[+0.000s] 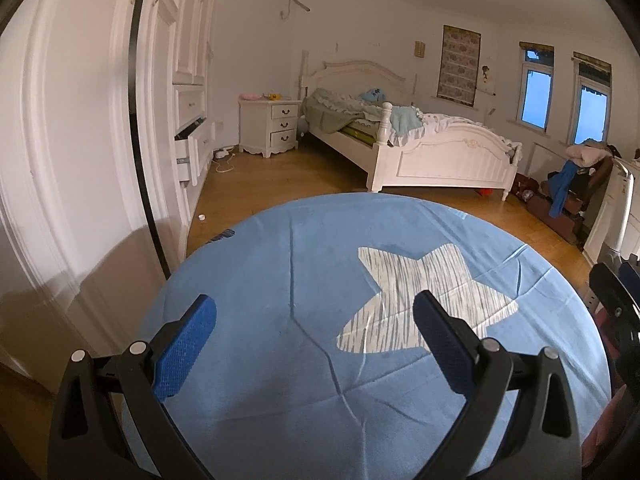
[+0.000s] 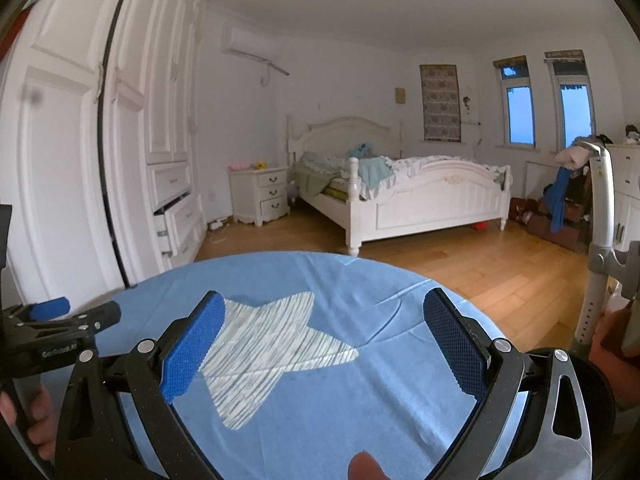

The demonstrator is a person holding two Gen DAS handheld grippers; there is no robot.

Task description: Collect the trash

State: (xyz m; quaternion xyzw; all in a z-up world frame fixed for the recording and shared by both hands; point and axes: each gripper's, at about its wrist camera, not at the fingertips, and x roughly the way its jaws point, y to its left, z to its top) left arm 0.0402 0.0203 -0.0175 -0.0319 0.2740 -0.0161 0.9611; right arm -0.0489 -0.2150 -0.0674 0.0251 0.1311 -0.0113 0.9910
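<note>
My left gripper point(image 1: 316, 316) is open and empty, held above a blue cloth point(image 1: 280, 280) with a white star point(image 1: 424, 300). My right gripper point(image 2: 324, 320) is open and empty above the same blue cloth point(image 2: 360, 420) and star point(image 2: 272, 344). The left gripper point(image 2: 56, 316) also shows at the left edge of the right wrist view. A small white scrap point(image 1: 202, 217) lies on the wooden floor by the wardrobe. No other trash shows clearly.
A white wardrobe point(image 1: 80, 140) with open drawers point(image 1: 188, 152) stands on the left. A nightstand point(image 1: 270, 126) and an unmade white bed point(image 1: 420, 144) are at the back. Clothes and boxes point(image 1: 568, 188) pile up at the right. A grey stand point(image 2: 600, 240) rises at the right.
</note>
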